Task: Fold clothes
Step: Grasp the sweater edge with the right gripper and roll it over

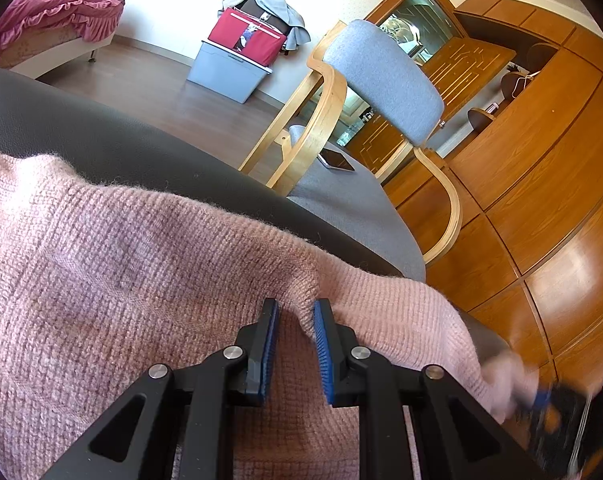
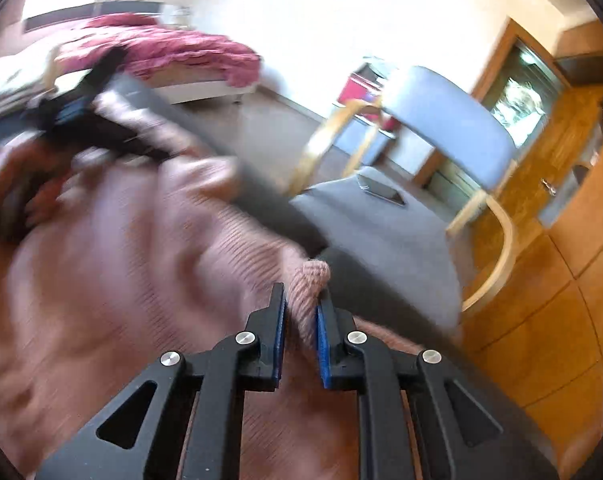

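Left wrist view: left gripper (image 1: pixel 295 312) pinched narrow on a raised fold of the pink knit sweater (image 1: pixel 141 248), which lies spread over a dark padded surface (image 1: pixel 101 136), grey chair (image 1: pixel 381 80) beyond. Right wrist view, blurred: right gripper (image 2: pixel 301 300) nipped on a sweater edge (image 2: pixel 309 276), jaws narrow, with the garment draped to the left and the left gripper (image 2: pixel 73 108) visible at upper left.

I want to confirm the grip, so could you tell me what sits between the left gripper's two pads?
A pinched fold of the pink knit sweater sits between the pads of the left gripper, as the left wrist view shows.
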Demonstrator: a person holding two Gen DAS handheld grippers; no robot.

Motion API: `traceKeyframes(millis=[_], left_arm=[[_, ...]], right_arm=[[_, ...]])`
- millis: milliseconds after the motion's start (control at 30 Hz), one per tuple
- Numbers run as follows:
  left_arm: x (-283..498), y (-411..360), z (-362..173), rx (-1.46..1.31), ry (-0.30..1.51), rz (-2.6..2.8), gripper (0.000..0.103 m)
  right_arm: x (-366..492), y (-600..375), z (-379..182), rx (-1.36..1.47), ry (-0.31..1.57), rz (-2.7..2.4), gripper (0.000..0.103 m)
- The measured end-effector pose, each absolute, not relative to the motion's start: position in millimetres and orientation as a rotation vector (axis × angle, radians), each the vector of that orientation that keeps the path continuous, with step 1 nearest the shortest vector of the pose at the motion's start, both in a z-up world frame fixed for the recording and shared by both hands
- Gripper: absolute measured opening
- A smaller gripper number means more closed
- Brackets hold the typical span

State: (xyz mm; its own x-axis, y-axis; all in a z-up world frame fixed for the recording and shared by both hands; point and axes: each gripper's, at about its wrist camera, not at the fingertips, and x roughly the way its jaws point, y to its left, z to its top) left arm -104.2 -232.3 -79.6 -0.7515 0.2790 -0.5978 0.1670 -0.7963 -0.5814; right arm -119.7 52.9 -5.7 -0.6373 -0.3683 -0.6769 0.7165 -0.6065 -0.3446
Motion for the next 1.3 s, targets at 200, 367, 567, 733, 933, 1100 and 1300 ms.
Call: traceKeyframes(millis=[200,367,567,733,933,1100,1300], left_arm=[[-104.6,-233.0,-77.7,-1.084,-0.975,2.712,0.018],[-105.9,-234.3,-78.9,-1.084,-0.980,2.709,0.018],[-106.6,-236.0,-79.2,-1.083,-0.984,2.706,0.018],[-107.1,-236.9,-79.9,-1.080,-0.991,2.700,0.018],[-108.0,-236.7,-80.3,-1.083,-0.984,2.704,0.018],[-107.5,-234.7,-78.9,-1.082,-0.980,2.707,0.018],[-107.3,-235.9,-80.6,-1.080,-0.982,2.706,0.018]], right_arm=[[-62.9,62.4,-55.8,0.792,0.875,-2.125,0.019],[-92.8,101.3,-16.7,0.930,0.260,-1.975,0.058],[-168.3,136.3,10.5,1.009,-0.401,-1.841,0.090],[-239.0,130.4,-27.4,1.342,-0.624,-1.713,0.090],[-260.5,105.6,-66.6,1.511,-0.711,-1.471,0.090],[-269.5,92.4,-82.5,1.413,-0.918,-1.305,0.091],[-279.2,89.3,-83.7,1.129,-1.152,-1.248,0.091]])
